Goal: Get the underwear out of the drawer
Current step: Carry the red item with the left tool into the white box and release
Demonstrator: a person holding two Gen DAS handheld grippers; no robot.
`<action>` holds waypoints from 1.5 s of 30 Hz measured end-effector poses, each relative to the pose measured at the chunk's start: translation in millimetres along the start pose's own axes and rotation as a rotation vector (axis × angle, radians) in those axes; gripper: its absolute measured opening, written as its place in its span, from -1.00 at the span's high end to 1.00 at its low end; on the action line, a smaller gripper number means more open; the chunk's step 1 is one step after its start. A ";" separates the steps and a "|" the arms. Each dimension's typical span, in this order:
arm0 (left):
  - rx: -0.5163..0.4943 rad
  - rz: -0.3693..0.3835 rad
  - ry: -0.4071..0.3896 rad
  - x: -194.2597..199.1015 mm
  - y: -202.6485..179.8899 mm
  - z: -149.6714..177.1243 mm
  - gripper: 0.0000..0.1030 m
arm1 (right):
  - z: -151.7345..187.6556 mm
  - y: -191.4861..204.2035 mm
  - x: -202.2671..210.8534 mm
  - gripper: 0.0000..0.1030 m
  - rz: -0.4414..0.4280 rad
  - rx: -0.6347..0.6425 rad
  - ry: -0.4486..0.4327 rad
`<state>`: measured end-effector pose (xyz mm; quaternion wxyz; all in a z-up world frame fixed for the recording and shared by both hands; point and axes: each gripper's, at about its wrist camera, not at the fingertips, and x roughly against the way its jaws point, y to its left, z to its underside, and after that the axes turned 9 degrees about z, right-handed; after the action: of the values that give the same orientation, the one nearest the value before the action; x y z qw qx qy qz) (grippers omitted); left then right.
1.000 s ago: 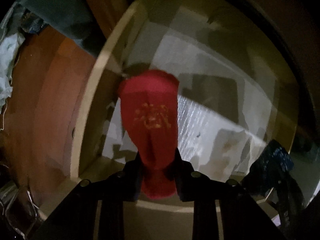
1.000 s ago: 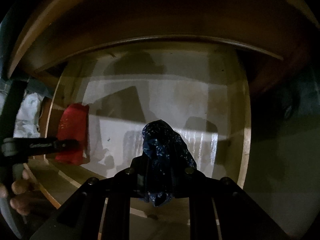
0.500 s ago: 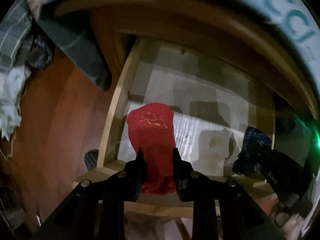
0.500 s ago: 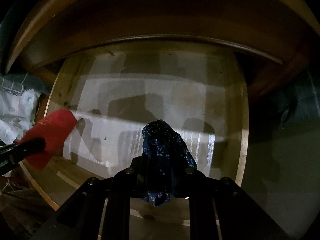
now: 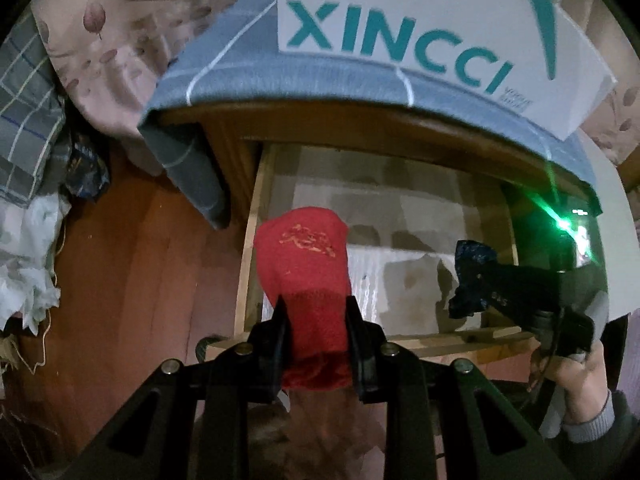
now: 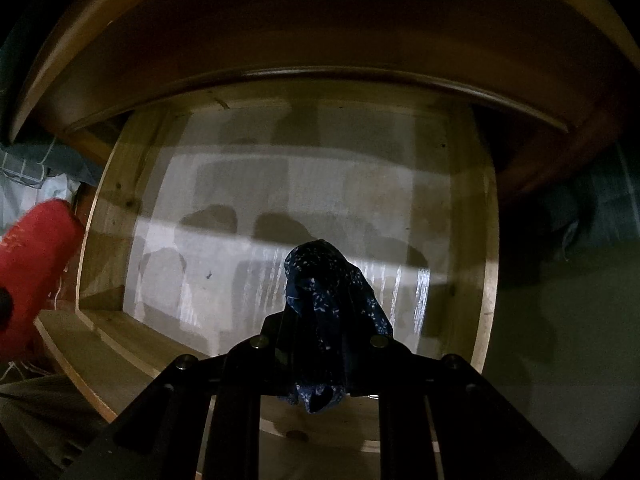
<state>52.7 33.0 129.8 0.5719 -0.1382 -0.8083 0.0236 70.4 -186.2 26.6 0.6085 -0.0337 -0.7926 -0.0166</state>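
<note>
Above drawer (image 6: pixel 484 240): red underwear (image 5: pixel 308 276) bunched, gold print, perhaps worn.

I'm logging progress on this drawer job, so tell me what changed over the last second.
The left gripper drew back and up out of the drawer, carrying the red garment clear of its left wall; the cloth-covered top and white XINCCI box have come into its view. The right gripper barely moved, still clamped on the dark blue patterned garment over the drawer. Nothing was released.
</note>
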 end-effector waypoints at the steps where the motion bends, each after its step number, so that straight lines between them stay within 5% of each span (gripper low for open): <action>1: -0.001 -0.002 -0.005 2.5 -0.7 0.2 0.50 | 0.3 -0.1 0.1 0.71 0.003 0.000 -0.001; 20: -0.193 0.014 -0.223 130.6 -37.7 -15.6 0.50 | -3.1 1.0 3.3 0.70 0.003 0.003 -0.002; 32: -0.228 0.035 -0.401 214.5 -54.1 -67.0 0.50 | -3.9 0.1 2.8 0.69 -0.001 -0.003 -0.002; 40: -0.235 0.012 -0.468 219.9 -69.7 -119.9 0.55 | -4.8 -0.1 2.3 0.69 -0.008 -0.004 -0.001; 45: -0.229 0.002 -0.400 177.3 -79.3 -178.6 0.69 | -4.0 -0.1 2.1 0.68 -0.009 -0.007 0.000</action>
<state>148.9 -20.1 369.7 0.3809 -0.1953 -0.9028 -0.0408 73.7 -186.5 29.7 0.6083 -0.0322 -0.7927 -0.0220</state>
